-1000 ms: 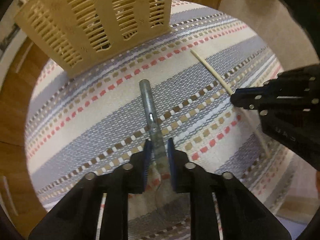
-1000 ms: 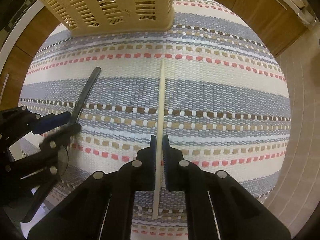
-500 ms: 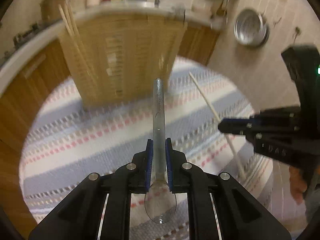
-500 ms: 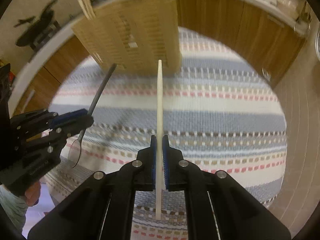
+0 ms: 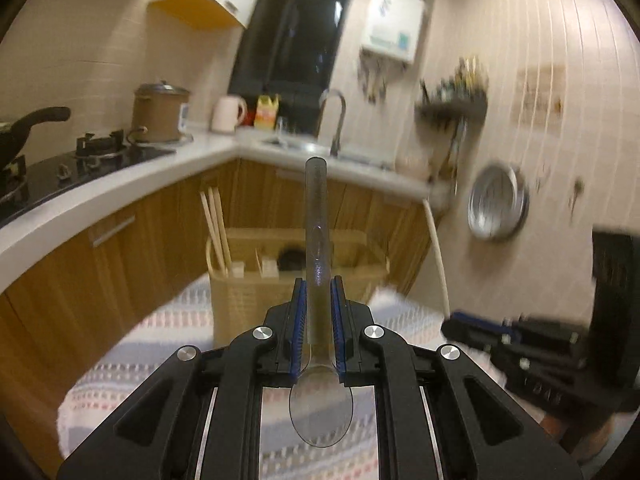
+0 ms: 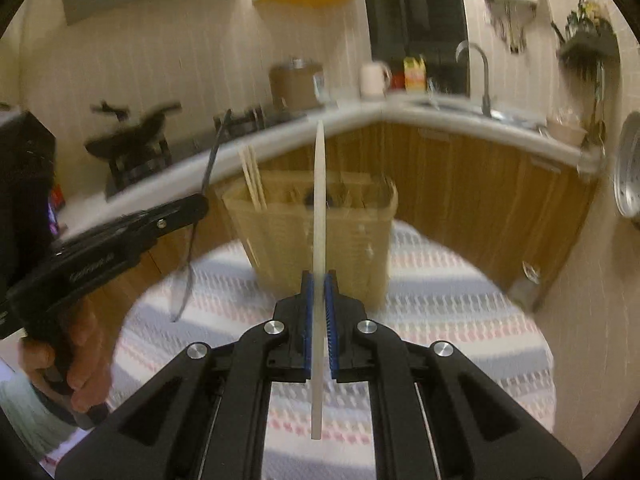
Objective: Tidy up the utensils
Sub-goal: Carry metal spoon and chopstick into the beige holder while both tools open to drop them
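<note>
Holding both loads above the striped mat (image 5: 168,344): my left gripper (image 5: 318,312) pinches a spoon (image 5: 318,240), right gripper (image 6: 319,304) a chopstick (image 6: 319,200). Basket (image 6: 352,240) at twelve o'clock; kitchen counter (image 5: 120,184) behind.

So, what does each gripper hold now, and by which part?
Left gripper holds the spoon by its handle, just above the bowl. Right gripper holds a chopstick near its lower end.
</note>
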Demonstrator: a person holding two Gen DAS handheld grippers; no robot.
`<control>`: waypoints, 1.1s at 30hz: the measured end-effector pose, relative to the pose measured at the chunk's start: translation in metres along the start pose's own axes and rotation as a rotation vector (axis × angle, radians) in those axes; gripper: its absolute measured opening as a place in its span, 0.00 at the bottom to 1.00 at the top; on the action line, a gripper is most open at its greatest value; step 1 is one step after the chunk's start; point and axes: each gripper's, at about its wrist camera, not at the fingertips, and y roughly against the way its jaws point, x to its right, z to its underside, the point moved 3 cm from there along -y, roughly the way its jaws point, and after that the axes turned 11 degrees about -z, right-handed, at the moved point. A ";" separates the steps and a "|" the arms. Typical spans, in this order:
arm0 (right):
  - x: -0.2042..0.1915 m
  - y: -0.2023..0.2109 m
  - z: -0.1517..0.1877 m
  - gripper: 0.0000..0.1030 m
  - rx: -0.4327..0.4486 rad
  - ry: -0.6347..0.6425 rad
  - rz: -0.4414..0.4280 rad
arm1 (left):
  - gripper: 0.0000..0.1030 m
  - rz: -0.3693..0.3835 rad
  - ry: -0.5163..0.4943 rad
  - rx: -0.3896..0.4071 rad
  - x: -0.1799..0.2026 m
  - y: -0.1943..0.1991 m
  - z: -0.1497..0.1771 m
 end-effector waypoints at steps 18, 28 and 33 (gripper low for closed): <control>0.020 -0.018 -0.087 0.04 0.389 0.057 0.092 | 0.10 0.017 0.197 0.263 0.003 -0.062 -0.060; 0.043 -0.056 -0.092 0.04 0.434 0.053 0.117 | 0.10 -0.018 0.191 0.309 0.017 -0.099 -0.051; 0.052 -0.074 -0.083 0.04 0.419 0.050 0.132 | 0.10 -0.034 0.174 0.277 0.020 -0.119 -0.040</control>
